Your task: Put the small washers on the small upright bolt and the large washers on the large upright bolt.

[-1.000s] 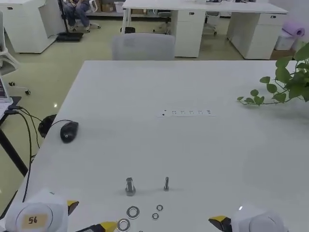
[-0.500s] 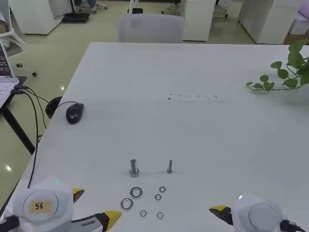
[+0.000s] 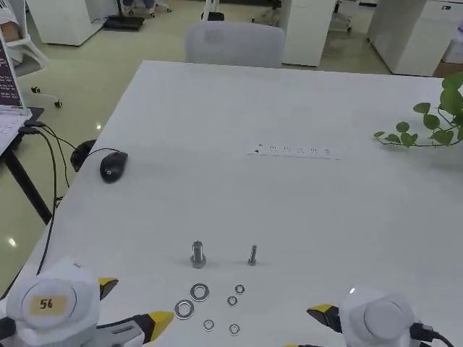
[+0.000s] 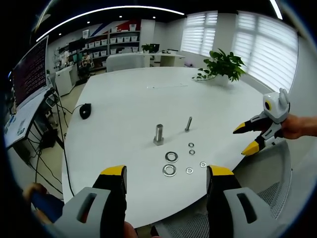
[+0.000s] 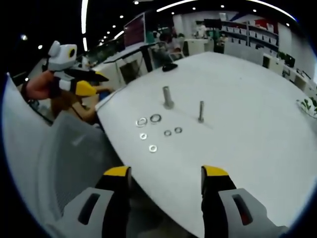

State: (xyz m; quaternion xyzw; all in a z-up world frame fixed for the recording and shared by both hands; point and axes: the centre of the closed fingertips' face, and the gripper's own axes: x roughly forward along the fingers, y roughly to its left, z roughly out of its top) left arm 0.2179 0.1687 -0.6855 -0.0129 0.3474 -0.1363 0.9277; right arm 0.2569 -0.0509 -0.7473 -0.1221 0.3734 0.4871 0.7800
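Note:
On the white table (image 3: 289, 217) stand a large upright bolt (image 3: 197, 254) and, to its right, a small upright bolt (image 3: 252, 254). In front of them lie two large washers (image 3: 200, 292) and several small washers (image 3: 231, 301), all flat on the table. My left gripper (image 3: 135, 303) hangs open at the near left edge, short of the washers. My right gripper (image 3: 309, 329) is open at the near right. In the left gripper view the large bolt (image 4: 158, 134) and the washers (image 4: 169, 170) lie ahead of the open left gripper (image 4: 166, 172). The right gripper (image 5: 166, 172) holds nothing.
A black mouse (image 3: 113, 165) with its cable sits at the table's left edge. A row of sockets (image 3: 293, 151) is set in the table's middle. A leafy plant (image 3: 434, 119) stands at the right and a grey chair (image 3: 233, 43) at the far side.
The head camera has tipped down and shifted, so the bolts and washers sit higher in the picture. Bolts and washers have not moved. Both grippers stay open near the front edge.

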